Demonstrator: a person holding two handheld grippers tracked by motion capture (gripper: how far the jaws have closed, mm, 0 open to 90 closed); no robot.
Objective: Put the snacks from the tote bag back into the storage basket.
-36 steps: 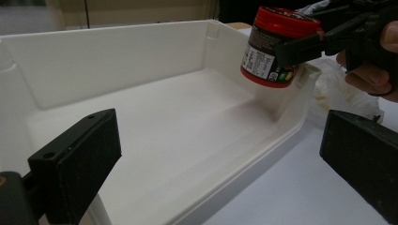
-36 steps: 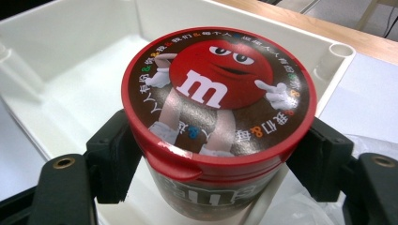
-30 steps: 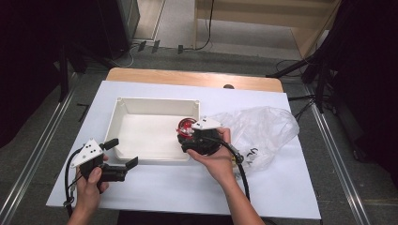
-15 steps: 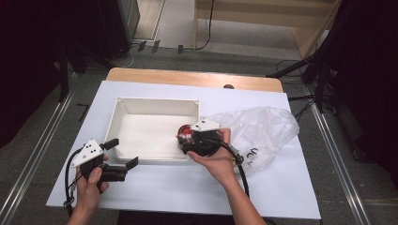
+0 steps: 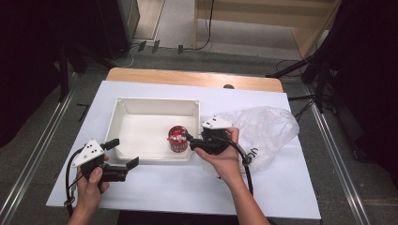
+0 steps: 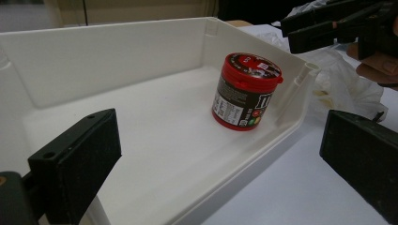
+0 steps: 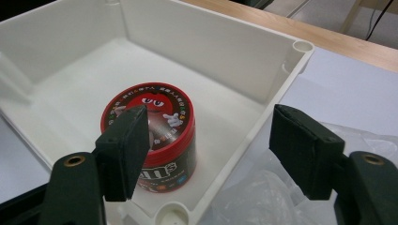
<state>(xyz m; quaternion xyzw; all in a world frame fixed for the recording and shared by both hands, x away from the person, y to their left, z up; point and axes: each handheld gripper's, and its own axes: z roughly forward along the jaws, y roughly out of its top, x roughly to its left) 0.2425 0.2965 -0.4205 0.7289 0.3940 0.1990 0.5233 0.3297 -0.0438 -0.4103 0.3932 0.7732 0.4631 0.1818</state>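
Observation:
A candy tub (image 5: 177, 138) with a red lid and dark label stands upright on the floor of the white tray (image 5: 155, 100), near its front right corner. My right gripper (image 5: 191, 143) hovers open just right of the tub, over the tray's right wall; in the right gripper view the tub (image 7: 155, 117) sits beyond the left jaw, not pinched, gripper (image 7: 211, 140) spread wide. My left gripper (image 5: 123, 153) is open at the tray's front left corner, holding nothing. In the left gripper view (image 6: 218, 159) the jaws frame the tray (image 6: 94, 61) and the tub (image 6: 246, 91).
A crumpled clear plastic bag (image 5: 263, 129) lies right of the tray, under and behind the right hand. A white sheet (image 5: 187, 187) covers the table, with a wooden strip (image 5: 192, 77) at the far edge. Bare sheet lies in front of the tray.
The tub, held in the right gripper a second ago, now stands on the tray floor, and the right jaws have opened off it. The left gripper has stayed put.

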